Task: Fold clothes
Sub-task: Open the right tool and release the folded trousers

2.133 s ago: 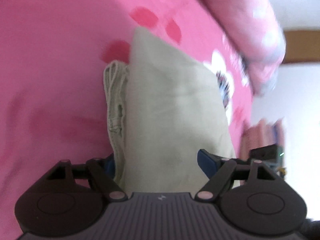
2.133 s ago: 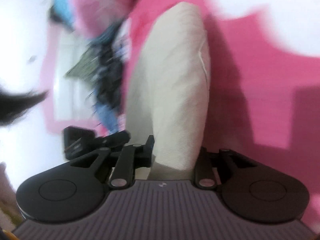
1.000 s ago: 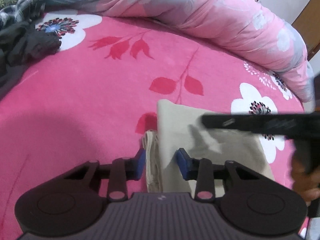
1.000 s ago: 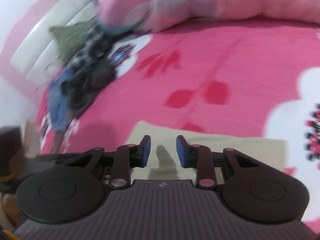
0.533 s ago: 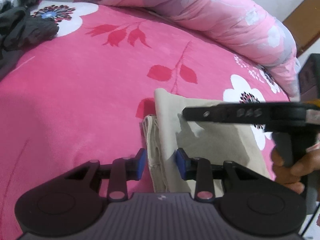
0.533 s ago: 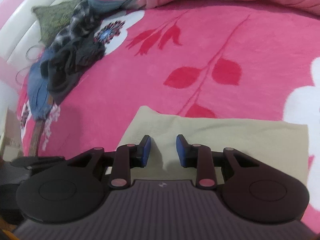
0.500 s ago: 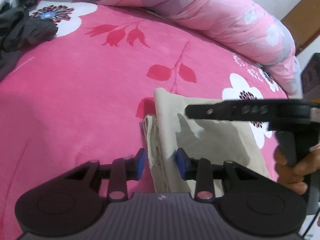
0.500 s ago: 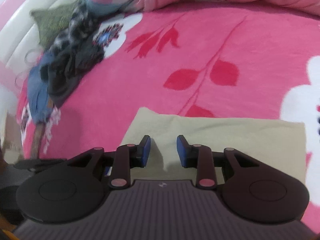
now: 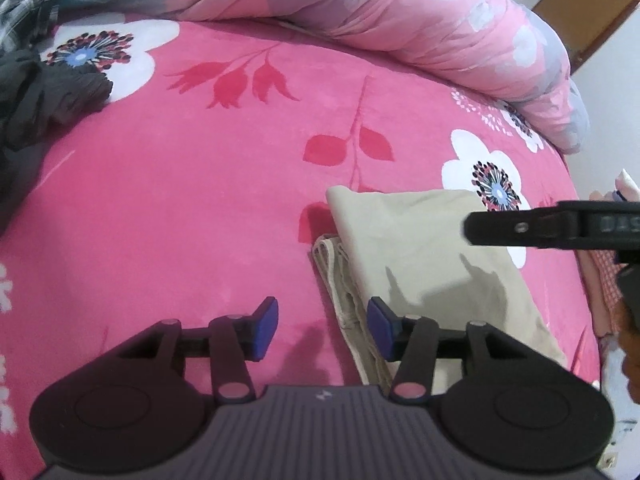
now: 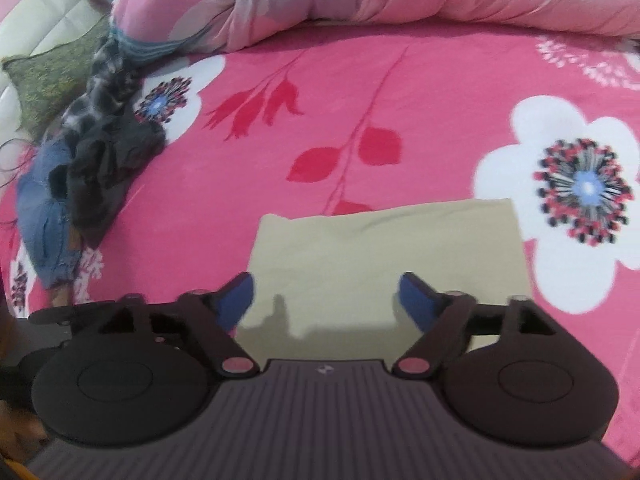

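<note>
A folded beige garment point(image 9: 420, 256) lies flat on the pink flowered bedspread point(image 9: 180, 208). Its layered left edge shows seams. My left gripper point(image 9: 322, 326) hovers over that edge, jaws opening, with nothing pressed between the blue pads. In the right wrist view the same garment point(image 10: 384, 248) lies below my right gripper point(image 10: 326, 298), whose jaws are opening wide above the cloth without gripping it. The right gripper's black finger point(image 9: 552, 228) reaches in from the right edge of the left wrist view, above the garment.
A rolled pink quilt point(image 9: 400, 28) runs along the far side of the bed. A heap of dark and denim clothes point(image 10: 88, 168) lies at the left, with a green cushion point(image 10: 44, 76) behind it. A hand point(image 9: 630, 344) shows at the right edge.
Both grippers let go of the folded garment and spread their jaws, the right much wider. Both lifted and pulled back; the right gripper's finger slid toward the right edge of the left view.
</note>
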`<state>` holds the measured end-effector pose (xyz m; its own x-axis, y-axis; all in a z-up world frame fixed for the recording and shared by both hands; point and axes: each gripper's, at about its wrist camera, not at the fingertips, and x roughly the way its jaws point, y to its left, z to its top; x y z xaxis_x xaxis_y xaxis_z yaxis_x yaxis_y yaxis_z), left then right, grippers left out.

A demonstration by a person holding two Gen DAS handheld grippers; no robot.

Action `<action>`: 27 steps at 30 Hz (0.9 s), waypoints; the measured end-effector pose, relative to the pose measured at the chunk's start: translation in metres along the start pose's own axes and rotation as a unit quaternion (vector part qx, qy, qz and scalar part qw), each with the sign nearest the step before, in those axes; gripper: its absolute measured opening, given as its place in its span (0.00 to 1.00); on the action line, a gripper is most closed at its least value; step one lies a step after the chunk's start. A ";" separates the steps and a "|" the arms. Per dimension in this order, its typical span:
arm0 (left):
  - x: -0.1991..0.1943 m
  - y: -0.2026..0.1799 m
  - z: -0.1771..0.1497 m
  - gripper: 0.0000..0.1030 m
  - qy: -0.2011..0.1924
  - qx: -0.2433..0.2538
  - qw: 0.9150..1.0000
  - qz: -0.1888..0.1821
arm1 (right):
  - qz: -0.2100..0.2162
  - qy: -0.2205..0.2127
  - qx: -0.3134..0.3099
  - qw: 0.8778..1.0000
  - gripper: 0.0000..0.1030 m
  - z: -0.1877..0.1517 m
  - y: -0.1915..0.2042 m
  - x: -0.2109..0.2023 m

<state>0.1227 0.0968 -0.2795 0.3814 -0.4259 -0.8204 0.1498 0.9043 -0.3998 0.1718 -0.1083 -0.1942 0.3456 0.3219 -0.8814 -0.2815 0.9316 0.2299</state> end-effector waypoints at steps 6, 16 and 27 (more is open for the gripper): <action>0.000 0.004 -0.005 0.50 0.023 0.008 1.000 -0.011 | -0.028 -0.015 0.024 0.999 0.94 -0.007 -0.006 -0.017; 0.002 0.010 -0.014 0.48 0.064 -0.042 0.996 -0.039 | 0.017 0.042 0.079 0.996 0.93 -0.038 -0.063 -0.037; 0.029 -0.026 -0.021 0.42 0.112 -0.032 0.991 -0.062 | 0.071 0.092 -0.118 0.986 0.62 -0.069 -0.063 -0.049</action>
<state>0.1105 0.0602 -0.3012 0.1500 -0.5364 -0.8305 0.1213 0.8437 -0.5230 0.1110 -0.1943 -0.1940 0.1264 0.3902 -0.9120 -0.5239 0.8070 0.2726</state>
